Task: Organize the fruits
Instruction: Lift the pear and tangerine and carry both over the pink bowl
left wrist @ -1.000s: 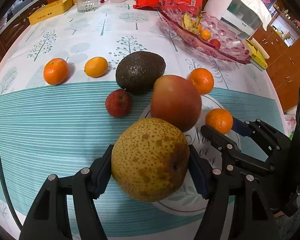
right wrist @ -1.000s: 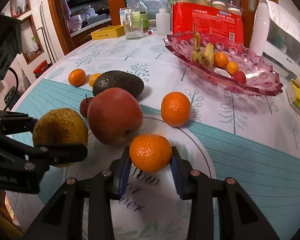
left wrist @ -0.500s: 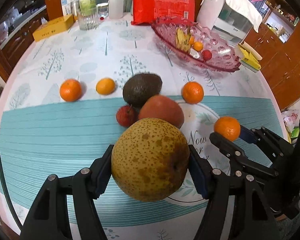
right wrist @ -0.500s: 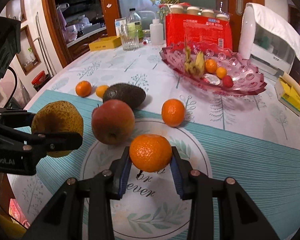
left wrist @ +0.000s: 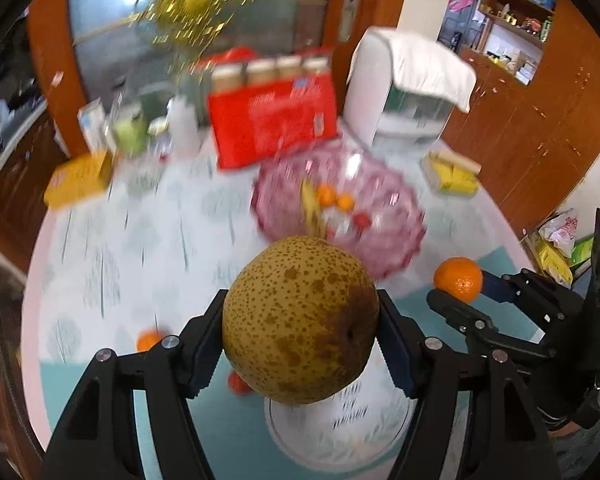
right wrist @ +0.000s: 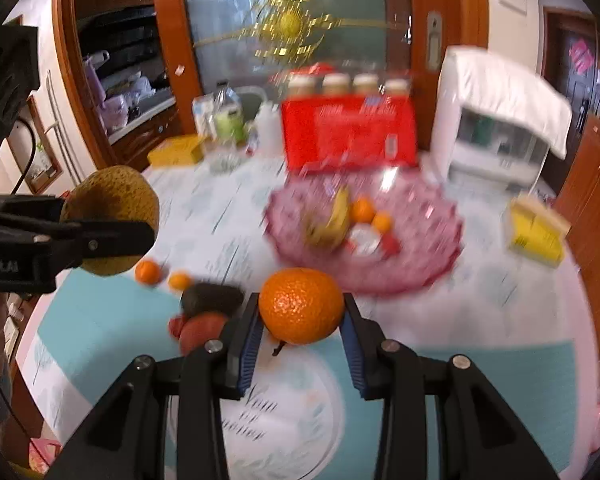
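Carry step: left gripper [left wrist: 300, 332] fingers clamp pear [left wrist: 300, 320], right gripper [right wrist: 300, 330] fingers clamp orange [right wrist: 301, 305], both aloft; next, lower into pink bowl [right wrist: 432, 276]

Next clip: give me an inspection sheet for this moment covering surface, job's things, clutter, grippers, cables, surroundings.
Surface: table under a white tree-print cloth with a teal band; picture blurred by motion.
Job's things: pear and orange both lifted; pink glass bowl already holds a banana and small fruits; avocado, red apple and two small oranges lie on the table.
Clutter: red package, yellow box, bottles, white appliance.
Grippers: left gripper shut on the pear; right gripper shut on the orange.
Cables: a black cable at the left edge.
Surroundings: wooden cabinets, glass door.
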Demonstrator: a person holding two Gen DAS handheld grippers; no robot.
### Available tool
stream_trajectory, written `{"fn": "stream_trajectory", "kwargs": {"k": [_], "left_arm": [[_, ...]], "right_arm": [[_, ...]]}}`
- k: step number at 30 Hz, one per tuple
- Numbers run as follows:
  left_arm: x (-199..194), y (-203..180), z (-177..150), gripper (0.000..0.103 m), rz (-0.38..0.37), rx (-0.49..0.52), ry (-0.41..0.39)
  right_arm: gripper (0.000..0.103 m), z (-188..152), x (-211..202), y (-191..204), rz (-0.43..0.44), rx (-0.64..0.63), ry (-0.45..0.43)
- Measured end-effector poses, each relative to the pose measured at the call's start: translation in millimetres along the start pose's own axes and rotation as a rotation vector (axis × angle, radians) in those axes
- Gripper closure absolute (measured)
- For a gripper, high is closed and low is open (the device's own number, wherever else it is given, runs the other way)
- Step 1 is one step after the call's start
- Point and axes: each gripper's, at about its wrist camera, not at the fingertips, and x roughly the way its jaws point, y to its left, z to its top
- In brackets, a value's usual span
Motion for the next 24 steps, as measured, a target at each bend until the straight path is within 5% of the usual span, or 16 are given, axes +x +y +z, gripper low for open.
{"fn": "stream_trajectory", "kwargs": {"k": [5, 10, 24], "left_arm": [[3, -20, 58, 0.035, -0.012, 0.045, -0.062], [46, -42, 83, 0.035, -0.012, 0.069, -0.06], [211, -78, 54, 0.035, -0.022, 0.082, 0.11]], "right_arm": [[0.065, 58, -2, -38, -0.078, 0.008, -0.057], [0.065, 91, 30, -79, -0.117, 0.052, -0.054], [0.065, 60, 180, -144, -0.043, 0.16, 0.146]]}}
